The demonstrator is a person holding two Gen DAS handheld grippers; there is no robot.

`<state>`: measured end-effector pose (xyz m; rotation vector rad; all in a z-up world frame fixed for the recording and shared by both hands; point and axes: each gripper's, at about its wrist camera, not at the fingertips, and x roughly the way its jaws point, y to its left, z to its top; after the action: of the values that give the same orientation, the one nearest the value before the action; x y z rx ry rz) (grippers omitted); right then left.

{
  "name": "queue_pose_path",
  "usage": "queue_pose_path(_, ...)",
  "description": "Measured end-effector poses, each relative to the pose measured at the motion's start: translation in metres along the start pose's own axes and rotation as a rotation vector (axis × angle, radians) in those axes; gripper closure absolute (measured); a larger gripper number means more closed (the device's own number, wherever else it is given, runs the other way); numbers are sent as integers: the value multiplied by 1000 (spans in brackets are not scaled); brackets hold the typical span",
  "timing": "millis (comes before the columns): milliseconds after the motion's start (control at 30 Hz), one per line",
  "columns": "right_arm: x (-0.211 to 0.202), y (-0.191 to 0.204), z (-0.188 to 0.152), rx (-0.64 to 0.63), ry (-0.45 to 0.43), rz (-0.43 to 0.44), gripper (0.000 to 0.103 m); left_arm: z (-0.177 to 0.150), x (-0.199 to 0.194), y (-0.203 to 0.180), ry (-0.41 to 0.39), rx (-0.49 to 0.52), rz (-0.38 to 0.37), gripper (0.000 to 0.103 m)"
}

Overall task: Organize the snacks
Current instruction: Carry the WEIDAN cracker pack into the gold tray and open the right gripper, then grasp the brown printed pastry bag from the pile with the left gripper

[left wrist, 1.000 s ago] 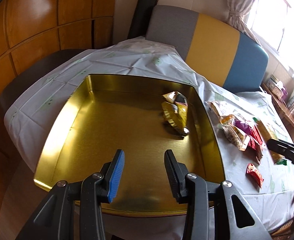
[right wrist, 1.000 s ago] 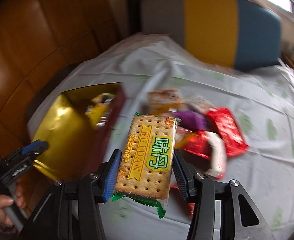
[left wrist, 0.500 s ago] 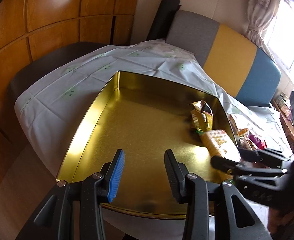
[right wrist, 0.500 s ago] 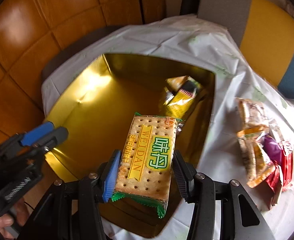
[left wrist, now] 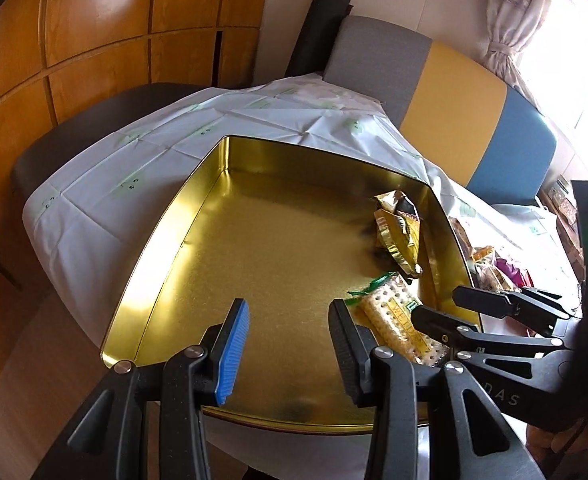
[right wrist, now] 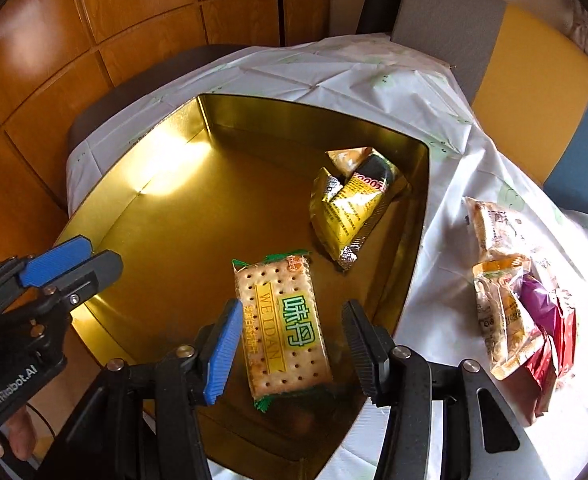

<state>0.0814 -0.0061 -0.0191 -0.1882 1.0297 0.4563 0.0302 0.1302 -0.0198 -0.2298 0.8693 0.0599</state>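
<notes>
cracker pack [right wrist: 283, 326] now lying in gold tin [right wrist: 141, 216], both claws apart, loose snacks [right wrist: 514, 304] beside

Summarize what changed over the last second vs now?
The right hand-held gripper carried the cracker pack from over the snack pile across into the gold tin and let it go; the pack now lies on the tin floor, apart from both pads. Unchanged: the left hand-held gripper open and empty at the tin's near edge, the yellow packets in the tin.
</notes>
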Motion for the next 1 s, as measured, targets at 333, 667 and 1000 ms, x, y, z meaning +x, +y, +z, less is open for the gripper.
queue_pose_path(333, -39, -16, -16, 58, -124, -32, 35, -2, -9, -17, -25, 65, 0, 61)
queue_pose_path(667, -74, -53, -36, 131, -201, -96, 26, -6, -20, -39, -61, 143, 4, 61)
queue_pose_path(1000, -84, -101, -67, 204, -171, -166, 26, -11, -25, -58, -66, 205, -2, 61)
